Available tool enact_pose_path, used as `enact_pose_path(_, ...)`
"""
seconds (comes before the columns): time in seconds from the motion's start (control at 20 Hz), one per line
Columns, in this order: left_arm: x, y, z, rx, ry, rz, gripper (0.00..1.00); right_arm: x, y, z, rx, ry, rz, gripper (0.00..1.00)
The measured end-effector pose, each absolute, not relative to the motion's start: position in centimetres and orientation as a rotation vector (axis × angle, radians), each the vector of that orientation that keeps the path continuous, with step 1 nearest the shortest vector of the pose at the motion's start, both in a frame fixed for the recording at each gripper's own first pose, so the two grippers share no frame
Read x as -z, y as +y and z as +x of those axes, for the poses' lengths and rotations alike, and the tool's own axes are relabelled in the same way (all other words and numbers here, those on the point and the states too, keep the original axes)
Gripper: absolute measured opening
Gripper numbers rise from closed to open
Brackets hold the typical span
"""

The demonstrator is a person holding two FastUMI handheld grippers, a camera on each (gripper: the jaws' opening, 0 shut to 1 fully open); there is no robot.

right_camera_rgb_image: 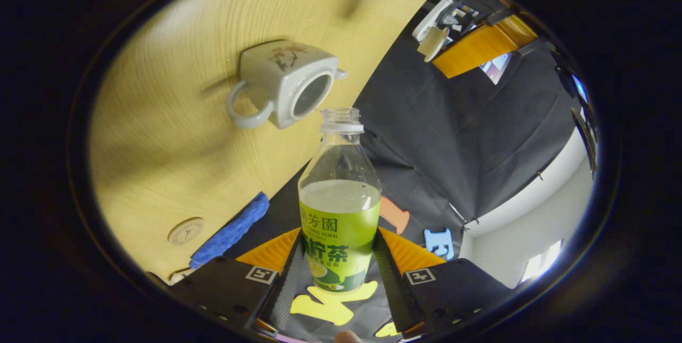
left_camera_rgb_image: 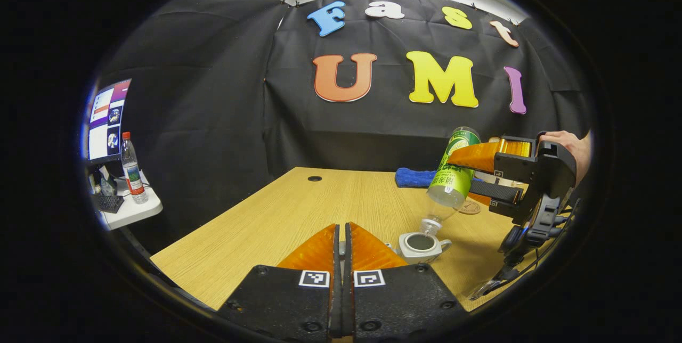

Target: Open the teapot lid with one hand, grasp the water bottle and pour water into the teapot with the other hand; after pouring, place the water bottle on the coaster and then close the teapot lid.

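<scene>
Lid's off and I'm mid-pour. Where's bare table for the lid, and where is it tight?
Bare wood runs left of the teapot, back toward the table grommet hole. Crowded: the right side, where the right claw tilts the water bottle over the teapot, with the coaster and blue cloth behind.

1. Water bottle (left_camera_rgb_image: 452,180): clear, green label, uncapped, tilted mouth-down just above the teapot.
2. Teapot (left_camera_rgb_image: 421,246): white, lidless, upright on the table (left_camera_rgb_image: 298,210).
3. Lid (right_camera_rgb_image: 432,43): white, lifted away.
4. Coaster (right_camera_rgb_image: 186,230): round, bare.
</scene>
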State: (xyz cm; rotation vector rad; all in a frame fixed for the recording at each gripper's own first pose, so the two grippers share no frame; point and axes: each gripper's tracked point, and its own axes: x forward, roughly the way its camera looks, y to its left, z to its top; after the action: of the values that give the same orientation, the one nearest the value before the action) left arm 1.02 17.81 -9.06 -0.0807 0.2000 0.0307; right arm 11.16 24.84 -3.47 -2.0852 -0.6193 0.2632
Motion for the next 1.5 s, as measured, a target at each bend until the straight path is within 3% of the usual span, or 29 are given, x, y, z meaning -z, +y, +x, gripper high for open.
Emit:
enact_pose_path(0.4, 9.1, 18.6, 1.1, -0.063, 0.192, -0.086, 0.03, 6.3, 23.3, 11.4, -0.391, -0.39, -1.783, 0.74)
enact_pose_path(0.65, 8.5, 18.1, 1.1, -0.06, 0.181, -0.077, 0.03, 5.5, 21.8, 11.3, -0.474, -0.206, -1.314, 0.74)
enact_pose_path(0.8, 7.5, 16.7, 1.3, -0.046, 0.161, -0.067, 0.03, 4.2, 19.4, 12.0, -0.517, -0.034, -0.841, 0.72)
enact_pose_path(1.05, 5.6, 14.0, 1.3, 0.003, 0.109, -0.044, 0.03, 0.9, 13.5, 16.5, -0.449, 0.067, -0.254, 0.72)
enact_pose_path(1.3, 5.5, 13.4, 1.3, 0.016, 0.109, -0.035, 0.03, 2.5, 10.4, 21.6, -0.367, 0.145, -0.011, 0.72)
enact_pose_path(1.5, 5.6, 13.6, 1.3, 0.01, 0.11, -0.033, 0.02, 6.9, 10.6, 24.3, -0.344, 0.219, 0.016, 0.71)
